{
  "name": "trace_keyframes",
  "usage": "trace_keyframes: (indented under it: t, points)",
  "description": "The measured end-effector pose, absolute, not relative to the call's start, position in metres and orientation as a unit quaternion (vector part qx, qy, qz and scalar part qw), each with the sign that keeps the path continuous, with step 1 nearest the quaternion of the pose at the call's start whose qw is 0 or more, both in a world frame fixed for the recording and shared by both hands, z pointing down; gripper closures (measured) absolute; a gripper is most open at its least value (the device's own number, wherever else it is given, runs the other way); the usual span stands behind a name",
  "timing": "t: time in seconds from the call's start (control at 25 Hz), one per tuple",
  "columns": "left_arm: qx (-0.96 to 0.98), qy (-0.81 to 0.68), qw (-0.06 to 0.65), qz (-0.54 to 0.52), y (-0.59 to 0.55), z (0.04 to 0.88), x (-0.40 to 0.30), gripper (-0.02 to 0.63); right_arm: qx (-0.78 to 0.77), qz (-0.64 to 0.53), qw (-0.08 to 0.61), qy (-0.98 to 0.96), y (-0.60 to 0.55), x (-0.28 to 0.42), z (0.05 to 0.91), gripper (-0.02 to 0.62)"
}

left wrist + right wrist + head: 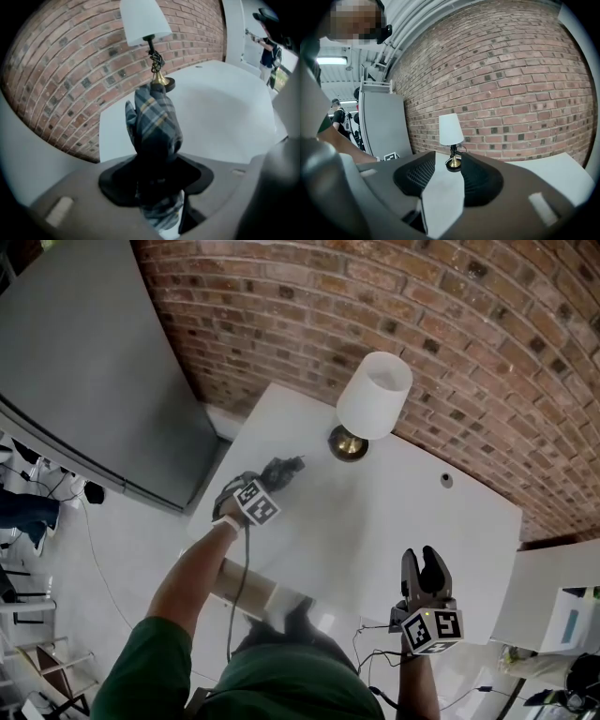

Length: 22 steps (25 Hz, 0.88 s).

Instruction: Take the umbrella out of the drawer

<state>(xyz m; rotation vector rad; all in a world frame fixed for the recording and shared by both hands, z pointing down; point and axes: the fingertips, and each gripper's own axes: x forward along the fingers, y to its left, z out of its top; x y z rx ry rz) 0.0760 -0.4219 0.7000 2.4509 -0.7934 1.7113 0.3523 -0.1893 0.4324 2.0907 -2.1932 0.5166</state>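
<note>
Over the white table (394, 521), near the lamp (373, 401), the left gripper (155, 177) clamps the plaid umbrella (154, 119), seemingly just clear of the surface. Lowering and releasing it looks next. The right gripper (427, 566) hangs parted, empty.

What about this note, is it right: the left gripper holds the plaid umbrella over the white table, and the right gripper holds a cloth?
Not quite. The right gripper holds nothing: the right gripper view shows its fingers apart, with only the white table showing between them. The rest stands: the left gripper holds the plaid umbrella over the white table.
</note>
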Motion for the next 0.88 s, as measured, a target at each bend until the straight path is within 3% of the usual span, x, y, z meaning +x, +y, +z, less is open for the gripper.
trace_keyframes:
  t: [0.32, 0.44, 0.88]
  points:
    - [0.799, -0.266, 0.051, 0.536, -0.425, 0.725, 0.078, 0.365, 0.676, 0.174, 0.038, -0.715, -0.205, 0.358, 0.438, 0.426]
    - [0.811, -0.263, 0.032, 0.522, -0.424, 0.716, 0.080, 0.325, 0.674, 0.175, 0.039, -0.716, -0.208, 0.355, 0.439, 0.426]
    - [0.871, -0.334, -0.026, 0.358, -0.429, 0.583, 0.064, 0.331, 0.664, 0.149, 0.030, -0.732, -0.229, 0.315, 0.417, 0.426]
